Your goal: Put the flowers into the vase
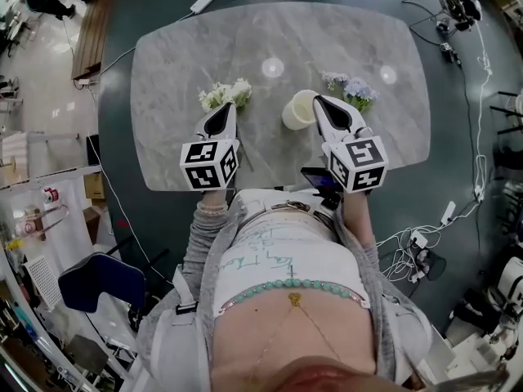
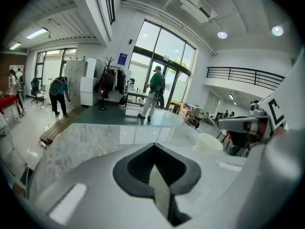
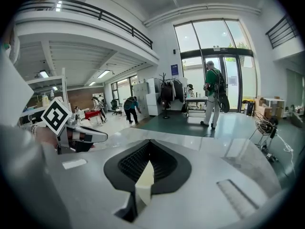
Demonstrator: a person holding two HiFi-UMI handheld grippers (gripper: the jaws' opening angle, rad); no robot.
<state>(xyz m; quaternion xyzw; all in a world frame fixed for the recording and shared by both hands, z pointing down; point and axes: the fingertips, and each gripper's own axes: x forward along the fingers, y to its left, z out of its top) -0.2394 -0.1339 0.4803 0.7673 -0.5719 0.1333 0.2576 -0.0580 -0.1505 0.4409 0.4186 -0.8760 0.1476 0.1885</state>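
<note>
A cream vase [image 1: 299, 109] stands upright near the middle of the marble table [image 1: 172, 64]. A bunch of white flowers [image 1: 226, 95] lies to its left, and a bunch of pale purple flowers [image 1: 351, 89] to its right. My left gripper [image 1: 221, 109] hovers just in front of the white flowers, shut and holding nothing. My right gripper [image 1: 319, 101] sits right beside the vase, between it and the purple flowers, also shut and empty. In the left gripper view the shut left gripper [image 2: 153, 147] points over the table, with the vase [image 2: 208, 142] to its right. The right gripper view shows the right gripper [image 3: 149, 142] shut.
A dark phone [image 1: 320, 180] lies at the table's near edge by the person's body. A power strip [image 1: 203, 2] and cables lie on the floor beyond and to the right. A blue chair [image 1: 91, 281] stands at the lower left. People [image 2: 153, 92] stand far off.
</note>
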